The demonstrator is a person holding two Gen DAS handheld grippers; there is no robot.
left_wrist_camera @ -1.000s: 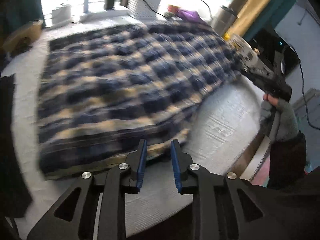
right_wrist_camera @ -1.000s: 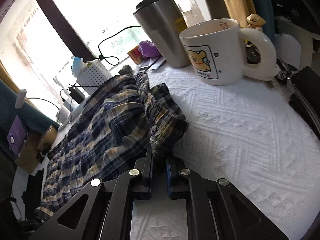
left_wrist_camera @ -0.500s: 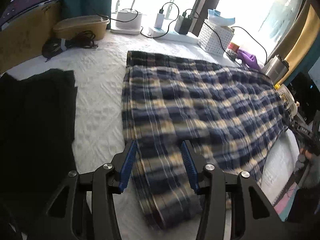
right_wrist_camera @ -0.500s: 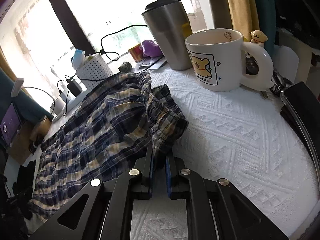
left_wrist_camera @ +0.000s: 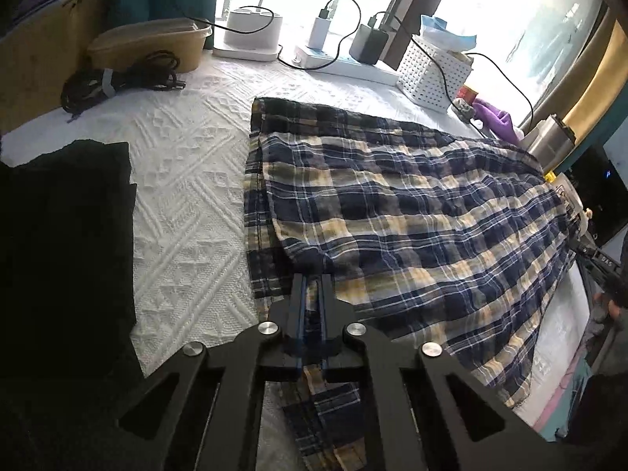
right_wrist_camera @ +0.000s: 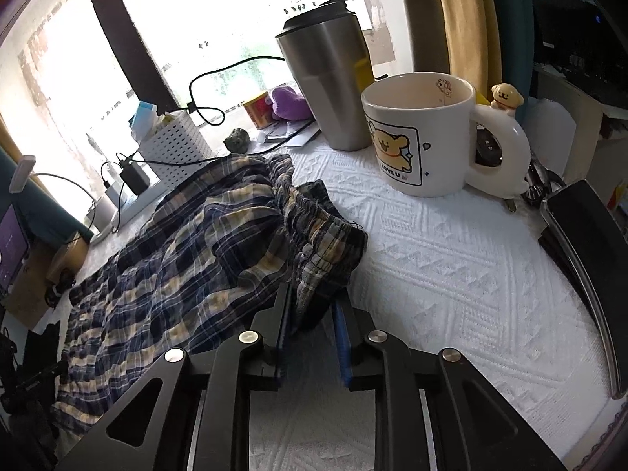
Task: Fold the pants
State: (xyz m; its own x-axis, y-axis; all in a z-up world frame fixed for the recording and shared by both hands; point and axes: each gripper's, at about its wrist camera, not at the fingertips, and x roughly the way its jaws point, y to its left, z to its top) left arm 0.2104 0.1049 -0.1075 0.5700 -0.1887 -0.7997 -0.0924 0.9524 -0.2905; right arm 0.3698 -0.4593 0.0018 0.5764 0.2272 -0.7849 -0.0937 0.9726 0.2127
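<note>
Left claw [left_wrist_camera: 310,294] now clamps pants [left_wrist_camera: 412,212] hem.

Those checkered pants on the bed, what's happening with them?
A person is folding the pants with two hand-held grippers. The left gripper is shut on the fabric at the leg end. The right gripper has the waistband between its jaws, which are opening. A mug and a tumbler stand nearby.

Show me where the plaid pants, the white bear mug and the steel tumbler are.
plaid pants [left_wrist_camera: 412,212]: left wrist view, middle of the spread fabric.
white bear mug [right_wrist_camera: 424,145]: right wrist view, front wall beside the bear print.
steel tumbler [right_wrist_camera: 329,82]: right wrist view, middle of the metal body.
</note>
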